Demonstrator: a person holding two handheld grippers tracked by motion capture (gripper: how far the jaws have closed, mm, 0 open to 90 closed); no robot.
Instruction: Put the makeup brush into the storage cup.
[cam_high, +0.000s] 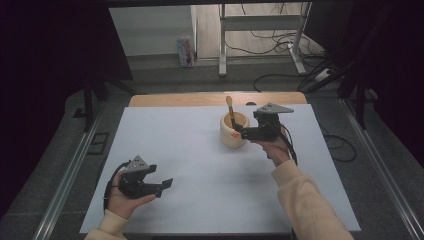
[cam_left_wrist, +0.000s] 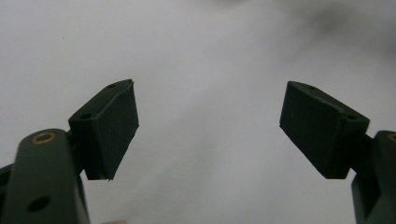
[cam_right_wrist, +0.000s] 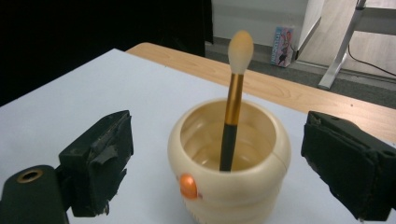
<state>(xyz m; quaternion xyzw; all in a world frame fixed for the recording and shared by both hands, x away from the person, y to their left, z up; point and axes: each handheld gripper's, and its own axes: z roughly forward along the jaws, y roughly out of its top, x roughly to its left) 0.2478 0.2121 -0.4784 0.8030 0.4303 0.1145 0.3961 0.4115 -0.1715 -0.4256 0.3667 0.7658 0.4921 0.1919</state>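
A cream round pot (cam_high: 233, 131) with an orange button stands on the white table top (cam_high: 200, 165), right of centre and towards the back. A makeup brush (cam_high: 230, 107) with a black and gold handle stands in it, pale tip up. My right gripper (cam_high: 239, 133) is open at the pot's right side, level with it. In the right gripper view the pot (cam_right_wrist: 229, 186) and brush (cam_right_wrist: 236, 93) sit just ahead of the right gripper (cam_right_wrist: 219, 158), between the lines of its spread jaws. My left gripper (cam_high: 167, 184) is open and empty at the front left; the left gripper (cam_left_wrist: 210, 126) looks onto bare white surface.
A strip of wooden table edge (cam_high: 200, 99) shows behind the white sheet. Beyond it on the floor are a metal desk frame (cam_high: 222, 45), loose cables (cam_high: 280, 40) and a small colourful box (cam_high: 185, 51). Dark curtains flank both sides.
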